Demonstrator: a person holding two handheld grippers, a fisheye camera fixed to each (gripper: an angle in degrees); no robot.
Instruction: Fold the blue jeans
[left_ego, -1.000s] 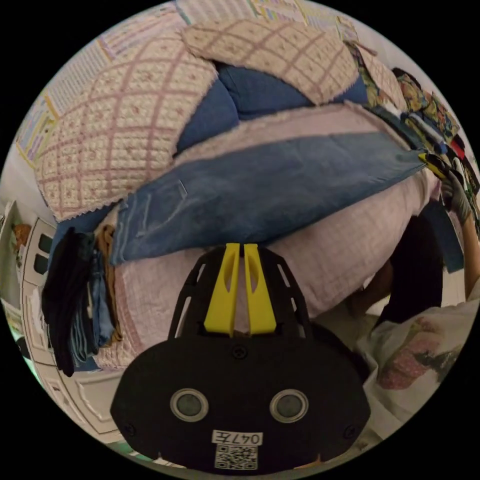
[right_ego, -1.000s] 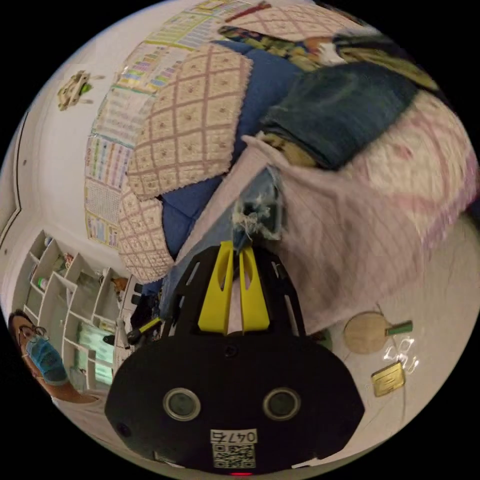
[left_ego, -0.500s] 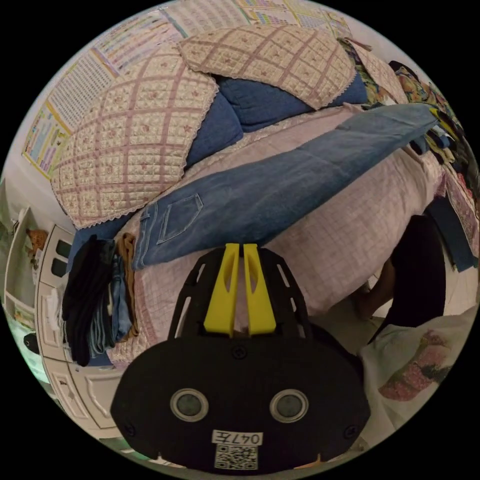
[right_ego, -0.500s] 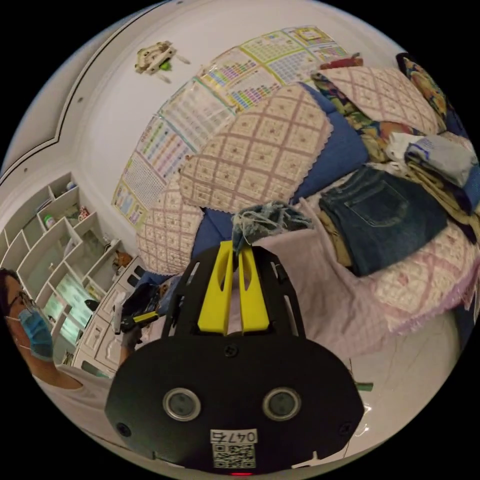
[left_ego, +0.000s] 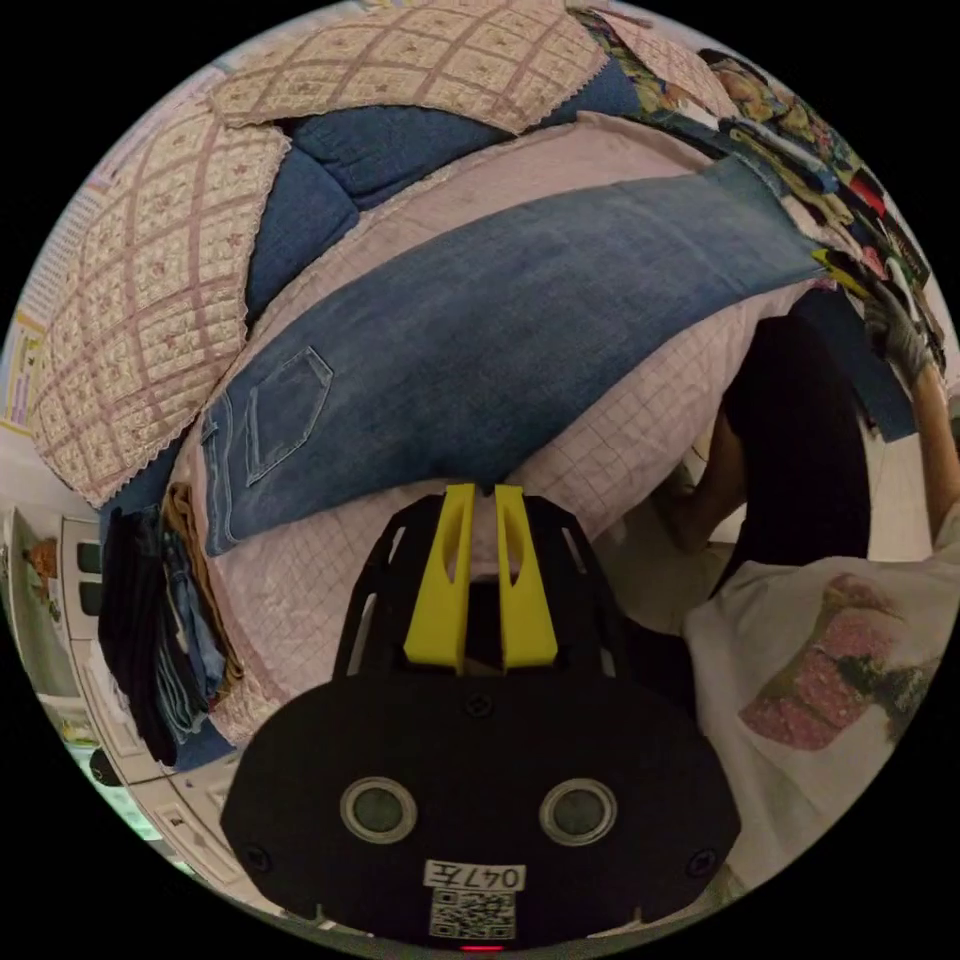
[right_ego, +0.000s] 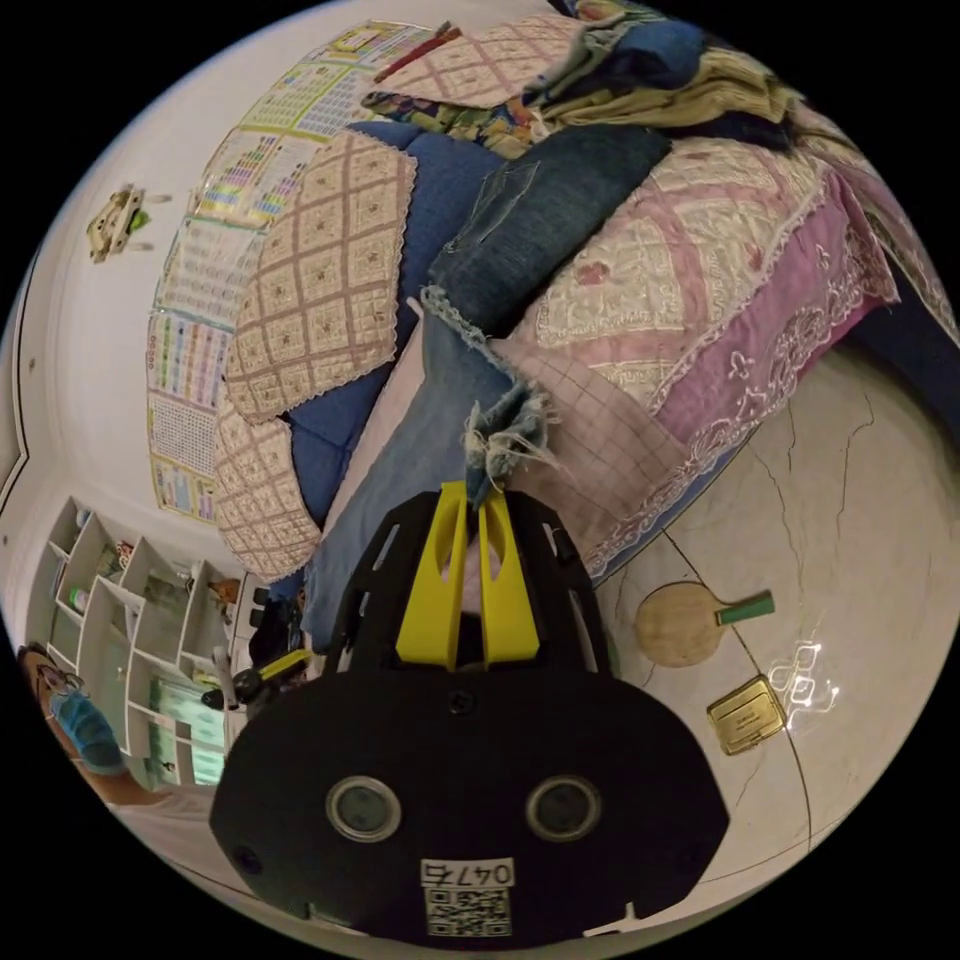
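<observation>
right gripper (right_ego: 472, 492) has its yellow jaws pinched tight on the frayed hem of the blue jeans (left_ego: 480, 330), you can see the threads sticking out right above the tips. left gripper (left_ego: 478, 492) has its jaws nearly together with a slim gap, the tips sitting right at the jeans' lower edge, but can't tell if any cloth is actually caught between them. the jeans lie stretched out long across the pink checked bedspread (left_ego: 640, 440), back pocket end toward the stack of folded clothes (left_ego: 160, 640) at the bed's edge. in the right gripper view there's a darker folded pair of jeans (right_ego: 540, 220) just past the hem, and a paddle (right_ego: 690, 622) on the floor.
</observation>
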